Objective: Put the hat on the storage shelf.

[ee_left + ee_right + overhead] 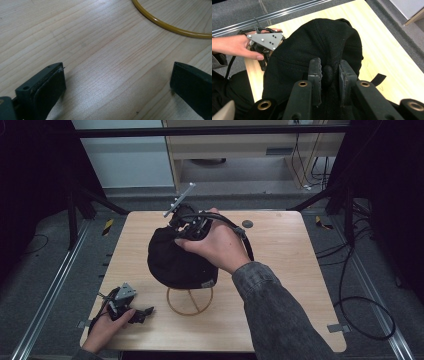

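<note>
A black cap point(175, 262) sits on a stand with a yellow ring base point(190, 302) near the middle of the wooden table point(285, 265). My right gripper point(186, 229) reaches onto the cap's crown from the far side. In the right gripper view it point(329, 67) is shut on the small button at the top of the cap point(322, 40). My left gripper point(144, 312) lies on the table at the front left, held by a hand. Its jaws stand wide open point(117, 75) over bare wood, with the yellow ring point(170, 27) just beyond them.
A small dark round disc point(247, 224) lies on the table behind the cap. The right gripper's cable point(242, 237) loops over the hand and forearm. Metal rails run along both sides of the table, with loose cables on the floor at the right point(360, 315).
</note>
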A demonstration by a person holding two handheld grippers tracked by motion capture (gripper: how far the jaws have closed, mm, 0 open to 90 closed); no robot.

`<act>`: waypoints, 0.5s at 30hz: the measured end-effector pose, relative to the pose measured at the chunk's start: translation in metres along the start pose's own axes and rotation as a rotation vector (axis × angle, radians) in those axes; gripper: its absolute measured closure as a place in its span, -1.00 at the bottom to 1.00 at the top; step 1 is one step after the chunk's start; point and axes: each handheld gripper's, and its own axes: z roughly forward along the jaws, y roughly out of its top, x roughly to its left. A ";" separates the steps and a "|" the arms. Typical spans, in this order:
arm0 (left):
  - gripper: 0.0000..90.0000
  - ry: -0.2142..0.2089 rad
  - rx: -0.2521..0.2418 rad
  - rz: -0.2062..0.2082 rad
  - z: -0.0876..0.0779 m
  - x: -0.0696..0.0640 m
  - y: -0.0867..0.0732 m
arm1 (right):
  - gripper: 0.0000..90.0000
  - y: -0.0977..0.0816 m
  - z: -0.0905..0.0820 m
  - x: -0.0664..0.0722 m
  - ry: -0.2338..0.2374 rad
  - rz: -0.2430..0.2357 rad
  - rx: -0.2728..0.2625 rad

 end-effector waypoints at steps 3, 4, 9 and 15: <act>-1.00 0.000 0.000 0.000 0.000 0.000 0.000 | 0.66 0.000 0.001 0.000 0.001 -0.003 0.001; -1.00 0.000 0.000 0.000 0.000 0.000 0.000 | 0.66 0.001 0.002 0.001 0.002 -0.004 0.002; -1.00 0.000 0.000 0.000 0.000 0.000 0.000 | 0.60 0.000 0.004 0.001 -0.003 -0.005 0.010; -1.00 0.000 0.000 0.000 0.000 0.000 0.000 | 0.46 -0.004 0.004 0.000 -0.007 0.006 0.015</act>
